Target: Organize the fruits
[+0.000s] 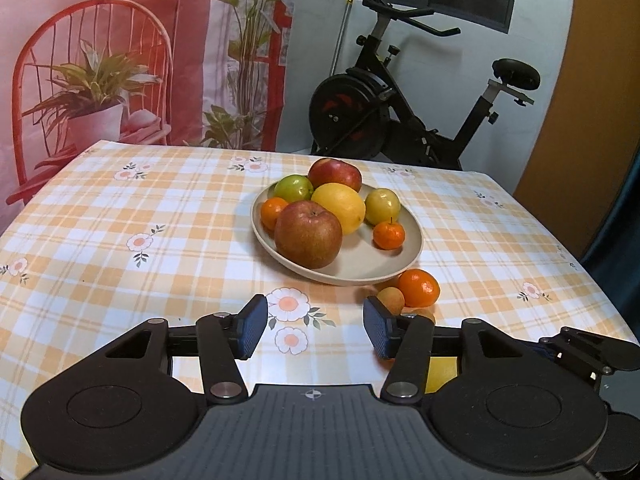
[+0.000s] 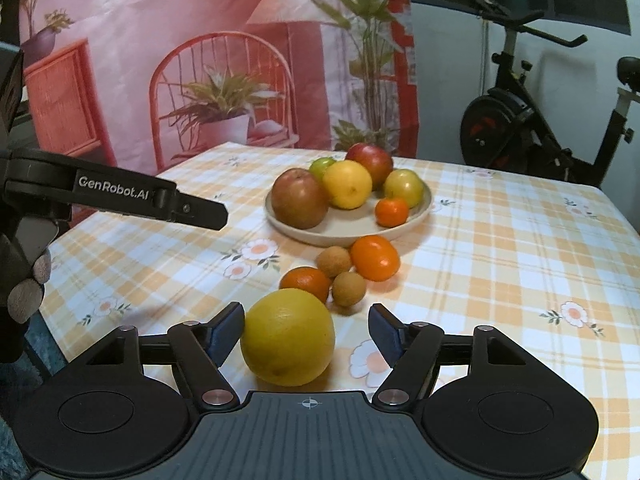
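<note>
The right gripper (image 2: 306, 332) stands with its jaws apart around a large yellow citrus fruit (image 2: 288, 336) that sits on the checked tablecloth (image 2: 500, 248); the fruit lies close against the left pad, while a clear gap separates it from the right pad, so nothing is clamped. Just beyond it lie two mandarins (image 2: 306, 282) (image 2: 375, 258) and two small brown round fruits (image 2: 349, 289) (image 2: 334, 261), clustered together near the front rim of the beige plate (image 2: 344, 236). The left gripper (image 1: 316, 326) is likewise parted and holds nothing, with only the flowered cloth between its blue pads. On the plate sit a russet apple (image 1: 308, 234), a lemon (image 1: 339, 206), a red apple (image 1: 335, 174), two greenish fruits (image 1: 293, 188) (image 1: 382, 206) and two small mandarins (image 1: 389, 235) (image 1: 273, 212). Behind the table stand a printed backdrop (image 1: 140, 60) and an exercise bike (image 1: 400, 112).
</note>
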The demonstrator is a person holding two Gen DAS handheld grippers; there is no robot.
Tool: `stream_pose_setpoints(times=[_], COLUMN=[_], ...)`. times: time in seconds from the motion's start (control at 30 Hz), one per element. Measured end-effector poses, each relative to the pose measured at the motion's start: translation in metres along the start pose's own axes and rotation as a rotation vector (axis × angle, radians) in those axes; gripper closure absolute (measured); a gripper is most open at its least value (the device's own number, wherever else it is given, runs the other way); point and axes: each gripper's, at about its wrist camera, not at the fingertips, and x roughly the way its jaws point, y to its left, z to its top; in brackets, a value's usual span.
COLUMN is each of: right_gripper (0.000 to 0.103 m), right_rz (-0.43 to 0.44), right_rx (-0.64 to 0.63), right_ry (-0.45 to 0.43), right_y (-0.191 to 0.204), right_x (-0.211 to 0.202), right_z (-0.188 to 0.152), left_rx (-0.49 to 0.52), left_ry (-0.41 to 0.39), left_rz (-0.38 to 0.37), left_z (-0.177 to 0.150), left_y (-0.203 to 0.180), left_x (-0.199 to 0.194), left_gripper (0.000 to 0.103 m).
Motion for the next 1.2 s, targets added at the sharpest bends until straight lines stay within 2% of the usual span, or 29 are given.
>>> stream_pose_setpoints(times=[0.8, 1.2], right_gripper=[0.031, 0.026], right_rz=[0.027, -0.01], right_rx=[-0.022, 0.025], right_ry=[0.05, 0.017], right_y=[0.005, -0.013], right_x=[0.005, -0.007], right_z=[-0.004, -0.006], left_rx=[-0.042, -0.06], left_ry=[0.011, 0.014], left_rz=[-0.036, -0.053], left_z=[-0.007, -0.008], left_y=[0.008, 0.011], left_x=[0.004, 0.005], left_gripper=[0.047, 0.047])
